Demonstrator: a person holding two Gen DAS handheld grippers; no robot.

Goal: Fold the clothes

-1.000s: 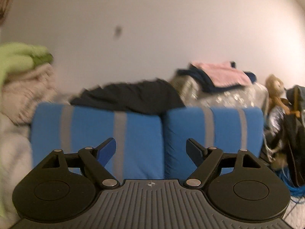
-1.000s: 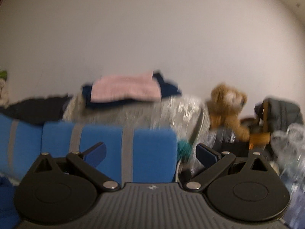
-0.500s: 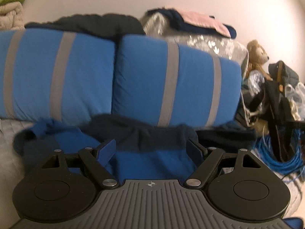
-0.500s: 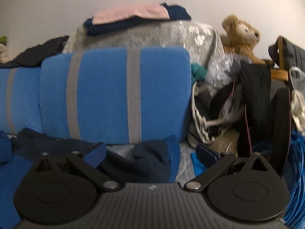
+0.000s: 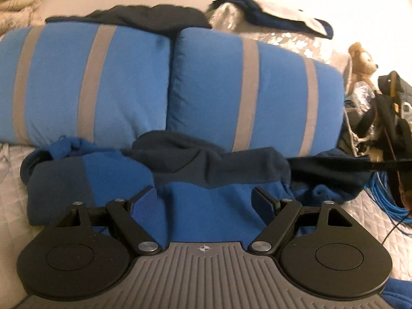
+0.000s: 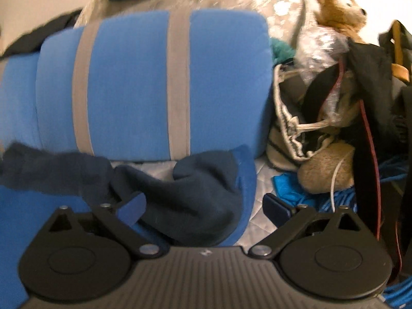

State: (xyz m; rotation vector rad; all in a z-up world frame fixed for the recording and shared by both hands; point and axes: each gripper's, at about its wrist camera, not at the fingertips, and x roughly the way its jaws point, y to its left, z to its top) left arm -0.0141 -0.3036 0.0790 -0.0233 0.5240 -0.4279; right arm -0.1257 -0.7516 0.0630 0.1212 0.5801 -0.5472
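A blue and navy garment (image 5: 206,177) lies crumpled on the pale quilted bed, in front of two blue pillows. My left gripper (image 5: 204,202) hovers low over its blue body panel, jaws wide apart, with cloth below them but no pad pressing on it. In the right wrist view the garment's navy sleeve (image 6: 190,195) with a blue cuff edge lies between and below the fingers of my right gripper (image 6: 206,207). Its jaws are closing but still wide, and the pads do not press the sleeve.
Two blue pillows with grey stripes (image 5: 108,82) (image 6: 159,82) stand behind the garment, with dark clothes (image 5: 144,18) piled on top. At the right are a teddy bear (image 6: 340,13), black bags with straps (image 6: 368,82), a striped basket (image 6: 288,128) and a blue cable (image 5: 386,193).
Both grippers have come down from facing the wall and pillow tops to just above the garment on the bed. The garment now fills the lower view.
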